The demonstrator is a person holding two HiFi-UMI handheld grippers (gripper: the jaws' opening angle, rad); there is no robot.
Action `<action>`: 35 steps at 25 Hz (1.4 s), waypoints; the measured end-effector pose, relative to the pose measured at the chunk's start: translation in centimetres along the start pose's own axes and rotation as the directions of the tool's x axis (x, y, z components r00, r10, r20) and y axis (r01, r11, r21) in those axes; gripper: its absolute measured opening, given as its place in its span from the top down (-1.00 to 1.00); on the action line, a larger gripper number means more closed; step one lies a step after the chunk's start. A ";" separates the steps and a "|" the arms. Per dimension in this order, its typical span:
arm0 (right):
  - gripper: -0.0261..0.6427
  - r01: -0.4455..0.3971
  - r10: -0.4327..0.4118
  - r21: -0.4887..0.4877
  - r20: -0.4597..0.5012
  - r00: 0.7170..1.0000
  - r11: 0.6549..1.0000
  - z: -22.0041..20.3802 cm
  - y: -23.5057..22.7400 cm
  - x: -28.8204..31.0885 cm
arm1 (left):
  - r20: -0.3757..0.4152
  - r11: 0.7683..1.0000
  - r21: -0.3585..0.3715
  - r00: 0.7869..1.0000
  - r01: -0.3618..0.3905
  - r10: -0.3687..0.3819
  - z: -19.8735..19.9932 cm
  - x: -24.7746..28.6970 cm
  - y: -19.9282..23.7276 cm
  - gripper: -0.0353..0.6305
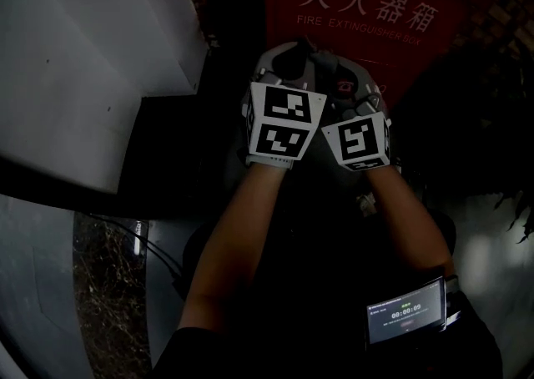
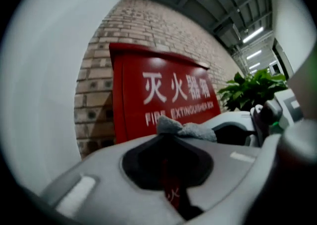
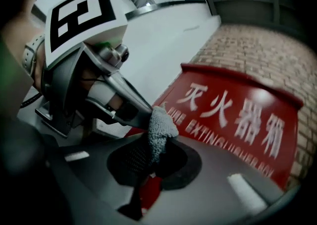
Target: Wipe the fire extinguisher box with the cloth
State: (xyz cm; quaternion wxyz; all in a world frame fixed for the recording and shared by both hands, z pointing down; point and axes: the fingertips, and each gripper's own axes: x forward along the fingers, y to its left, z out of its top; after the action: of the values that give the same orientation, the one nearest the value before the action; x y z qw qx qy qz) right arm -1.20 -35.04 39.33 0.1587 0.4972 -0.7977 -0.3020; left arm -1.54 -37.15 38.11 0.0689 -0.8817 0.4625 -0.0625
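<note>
The left tool [image 2: 167, 139] has its jaws drawn together, pinching a tuft of the grey cloth [image 3: 161, 129] at their tips. The right tool [image 3: 157, 145] is pressed close beside it, and its jaws also look closed. The cloth's free end droops down into their tips, so both seem to have a bite on it. The pair hangs in the air in front of the red fire extinguisher box [image 1: 367, 10], apart from its face. The box stands upright against a brick wall [image 2: 148, 26], with a potted plant [image 2: 252, 90] off to its right. The cloth looks light, limp and nubbly, like a soft microfibre rag. It will likely fold and sag wherever it is not supported, and it could slide out of a shallow pinch once dragged. A deeper hold on a bunched part, leaving a pad proud of the jaws, would probably serve better than this small tuft. The box reads as stiff sheet with a smooth, glossy front, so it should take firm pressure without giving. Hard jaw tips could scuff the paint if the cloth slips aside.
</note>
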 end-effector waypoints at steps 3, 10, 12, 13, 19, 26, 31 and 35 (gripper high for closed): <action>0.84 0.051 -0.047 -0.036 0.088 0.995 0.998 5.1 -4.0 0.2 | 0.112 1.000 0.003 0.994 -0.022 0.022 5.7 -1.0 1.5 0.89; 0.84 0.149 -0.130 -0.121 0.152 0.980 0.981 12.6 -10.3 1.6 | 0.240 0.999 0.003 0.970 -0.038 0.036 11.8 -3.8 3.1 0.89; 0.84 0.166 -0.142 -0.136 0.175 0.974 0.977 13.3 -11.4 2.3 | 0.250 0.999 -0.003 0.968 -0.034 0.034 12.1 -4.0 3.0 0.89; 0.84 0.169 -0.145 -0.134 0.176 0.974 0.976 13.3 -11.8 2.6 | 0.250 0.999 -0.004 0.968 -0.031 0.032 12.1 -4.0 3.0 0.89; 0.84 0.163 -0.140 -0.163 0.141 0.980 0.973 11.7 -11.4 3.1 | 0.205 0.999 -0.035 0.979 0.008 -0.001 9.8 -2.8 2.1 0.89; 0.84 0.102 -0.088 -0.171 0.085 0.993 0.980 7.8 -8.3 2.9 | 0.114 0.997 -0.068 0.993 0.027 -0.019 4.5 -1.3 1.8 0.89; 0.84 0.045 -0.039 -0.151 0.043 0.998 0.987 4.3 -5.7 2.5 | 0.078 0.994 -0.113 0.997 0.000 0.009 1.3 -0.9 2.3 0.89; 0.84 0.007 -0.008 -0.146 -0.005 1.000 0.989 1.7 -3.7 2.4 | 0.089 0.995 -0.100 0.996 0.013 -0.004 0.3 -0.6 1.5 0.89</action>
State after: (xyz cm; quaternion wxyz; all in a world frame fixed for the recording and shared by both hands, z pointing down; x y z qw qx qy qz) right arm -0.64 -37.87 35.55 0.1955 0.4882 -0.7712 -0.3588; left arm -3.05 -37.52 37.52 0.0447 -0.8880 0.4576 -0.0004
